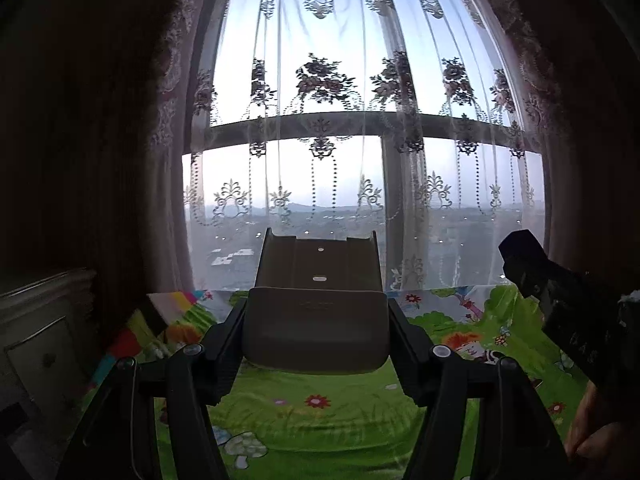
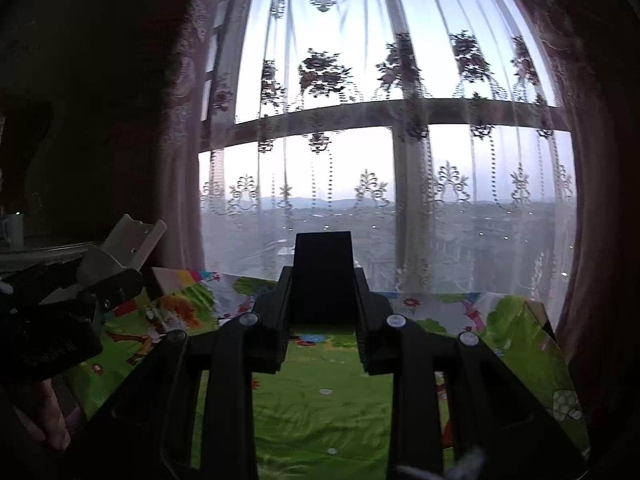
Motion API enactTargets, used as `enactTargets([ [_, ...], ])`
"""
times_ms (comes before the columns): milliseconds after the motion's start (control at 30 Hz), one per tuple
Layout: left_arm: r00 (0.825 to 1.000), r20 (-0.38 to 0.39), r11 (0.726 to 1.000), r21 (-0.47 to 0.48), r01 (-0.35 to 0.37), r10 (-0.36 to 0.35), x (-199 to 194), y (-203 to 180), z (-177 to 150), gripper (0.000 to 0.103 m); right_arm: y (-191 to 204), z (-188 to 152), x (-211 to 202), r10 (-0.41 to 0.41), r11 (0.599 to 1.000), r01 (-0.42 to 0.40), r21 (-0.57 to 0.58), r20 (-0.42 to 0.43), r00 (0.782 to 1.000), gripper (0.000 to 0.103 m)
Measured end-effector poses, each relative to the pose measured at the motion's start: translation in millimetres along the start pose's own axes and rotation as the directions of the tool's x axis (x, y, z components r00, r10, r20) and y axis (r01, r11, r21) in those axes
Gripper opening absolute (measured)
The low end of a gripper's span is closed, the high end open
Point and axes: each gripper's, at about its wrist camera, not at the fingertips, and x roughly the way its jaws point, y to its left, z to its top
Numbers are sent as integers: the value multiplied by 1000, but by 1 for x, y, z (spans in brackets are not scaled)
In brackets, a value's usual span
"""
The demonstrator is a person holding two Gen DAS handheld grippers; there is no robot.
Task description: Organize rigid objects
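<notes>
My left gripper is shut on a grey-beige plastic holder, an upright piece with a slotted back and a rounded front pocket, held above the green cartoon play mat. It shows in the right wrist view at the left. My right gripper is shut on a black flat rectangular object, held upright above the mat. That black object also shows at the right edge of the left wrist view. Both point toward the window.
A lace curtain covers a large window ahead. A white cabinet stands at the left with a white mug on a surface. A coloured box lies at the mat's far left. Dark drapes flank both sides.
</notes>
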Motion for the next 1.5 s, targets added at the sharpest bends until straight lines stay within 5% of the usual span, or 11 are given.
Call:
enactTargets([
  [367,993,-56,993,-51,-106,103,-29,49,-15,64,57,0,-5,203,977,-204,-62,-26,979,31],
  [733,977,-65,974,-85,-210,205,-59,91,-23,64,129,-5,-14,410,897,-415,-154,-63,910,31],
  [933,953,-72,949,-90,-301,295,-86,115,-30,64,177,-7,-25,531,813,-532,-235,-74,844,31],
  [1167,905,-153,902,-121,-415,396,-111,153,-44,64,225,-18,-35,638,706,-643,-296,-128,760,31],
  [1333,848,-247,849,-138,-511,470,-126,183,-63,64,258,-30,-33,698,621,-731,-284,-226,680,31],
  [1500,778,-377,788,-170,-592,503,-135,216,-93,64,295,-53,-22,725,516,-819,-251,-382,574,31],
])
